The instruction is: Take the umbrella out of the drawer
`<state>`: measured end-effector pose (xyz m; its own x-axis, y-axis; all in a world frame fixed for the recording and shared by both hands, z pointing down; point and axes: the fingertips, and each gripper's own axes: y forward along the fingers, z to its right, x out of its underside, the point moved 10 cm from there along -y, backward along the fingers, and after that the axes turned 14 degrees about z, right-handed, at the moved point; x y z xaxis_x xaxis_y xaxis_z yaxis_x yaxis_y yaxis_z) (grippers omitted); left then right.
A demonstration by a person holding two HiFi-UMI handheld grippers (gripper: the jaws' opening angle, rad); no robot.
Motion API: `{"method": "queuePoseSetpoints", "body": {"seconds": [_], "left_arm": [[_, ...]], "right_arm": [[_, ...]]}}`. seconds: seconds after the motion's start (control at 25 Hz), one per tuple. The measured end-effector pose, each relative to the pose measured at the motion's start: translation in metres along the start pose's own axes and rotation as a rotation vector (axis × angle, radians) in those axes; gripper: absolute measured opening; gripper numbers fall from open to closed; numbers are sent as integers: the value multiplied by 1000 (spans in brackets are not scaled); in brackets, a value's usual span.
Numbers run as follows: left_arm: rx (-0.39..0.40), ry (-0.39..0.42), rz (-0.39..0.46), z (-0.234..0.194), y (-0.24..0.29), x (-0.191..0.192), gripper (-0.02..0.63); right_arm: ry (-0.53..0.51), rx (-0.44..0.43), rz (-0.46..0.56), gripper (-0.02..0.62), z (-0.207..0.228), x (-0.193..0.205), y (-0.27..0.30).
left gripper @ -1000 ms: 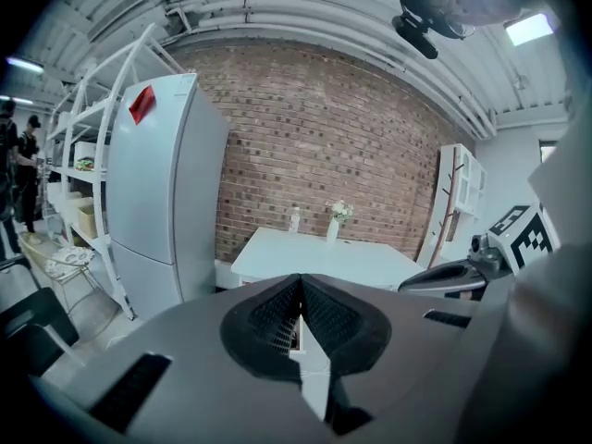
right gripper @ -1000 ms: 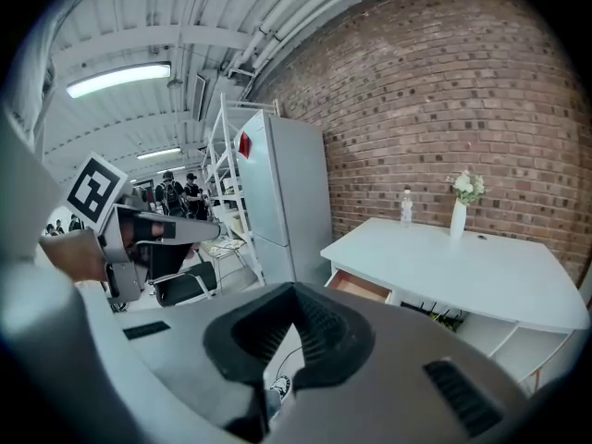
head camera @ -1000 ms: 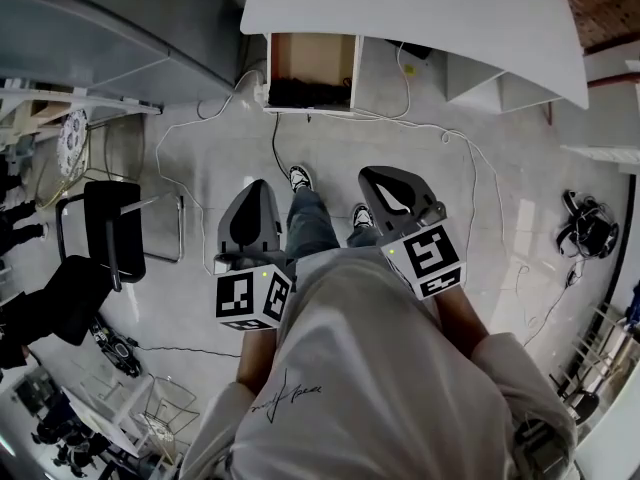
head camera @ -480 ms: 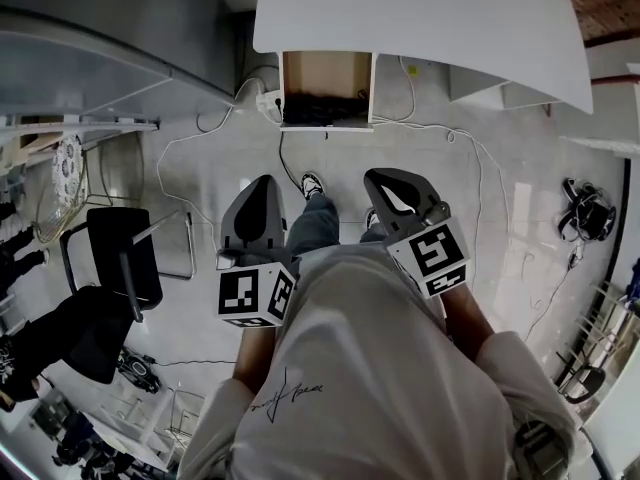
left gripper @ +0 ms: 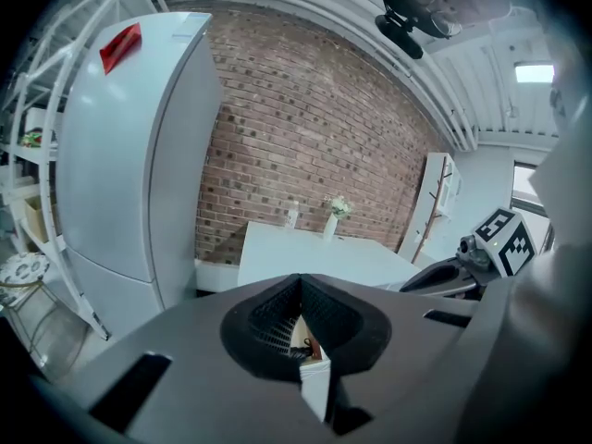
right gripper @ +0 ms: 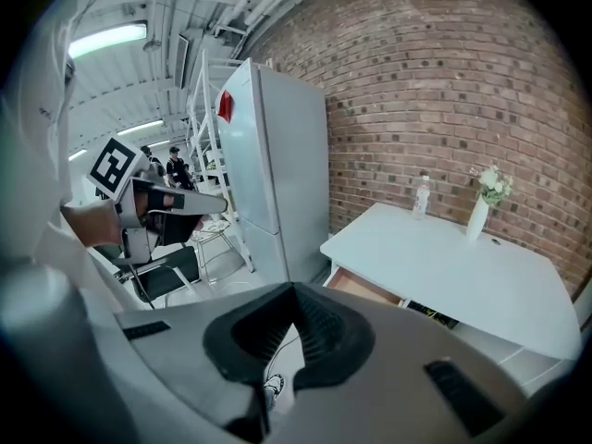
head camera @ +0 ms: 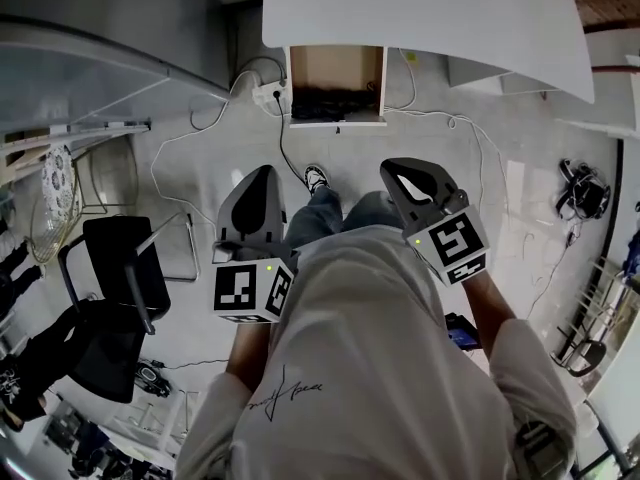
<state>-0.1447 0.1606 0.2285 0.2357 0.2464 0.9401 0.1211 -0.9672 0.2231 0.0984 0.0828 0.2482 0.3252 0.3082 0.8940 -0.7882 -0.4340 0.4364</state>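
Two grippers hovering ahead of person's white shirt (head camera: 370, 368), well apart from drawer. Grey left gripper (head camera: 263, 171) with marker cube: jaws pressing together, gripping nothing. Grey right gripper (head camera: 396, 166): jaws likewise closed, empty. Black umbrella (head camera: 325, 103) lying at front end of open wood-lined white drawer (head camera: 337, 123), which is jutting from under white rectangular table (head camera: 420, 8).

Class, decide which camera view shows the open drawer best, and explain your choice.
The head view shows it best. It looks down into the drawer, showing its wooden floor and the dark contents at the front. The right gripper view shows only one slanted side of it. The left gripper view shows a narrow sliver.
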Motion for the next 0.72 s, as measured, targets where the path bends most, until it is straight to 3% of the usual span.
{"method": "queuePoseSetpoints", "body": {"seconds": [0.24, 0.72], "left_arm": [[21, -13, -36, -16, 8, 7, 17], [22, -30, -70, -11, 41, 23, 17]], "right_arm": [[-20, -20, -30, 11, 1, 5, 18], [-74, -78, -82, 11, 46, 24, 62]]}}
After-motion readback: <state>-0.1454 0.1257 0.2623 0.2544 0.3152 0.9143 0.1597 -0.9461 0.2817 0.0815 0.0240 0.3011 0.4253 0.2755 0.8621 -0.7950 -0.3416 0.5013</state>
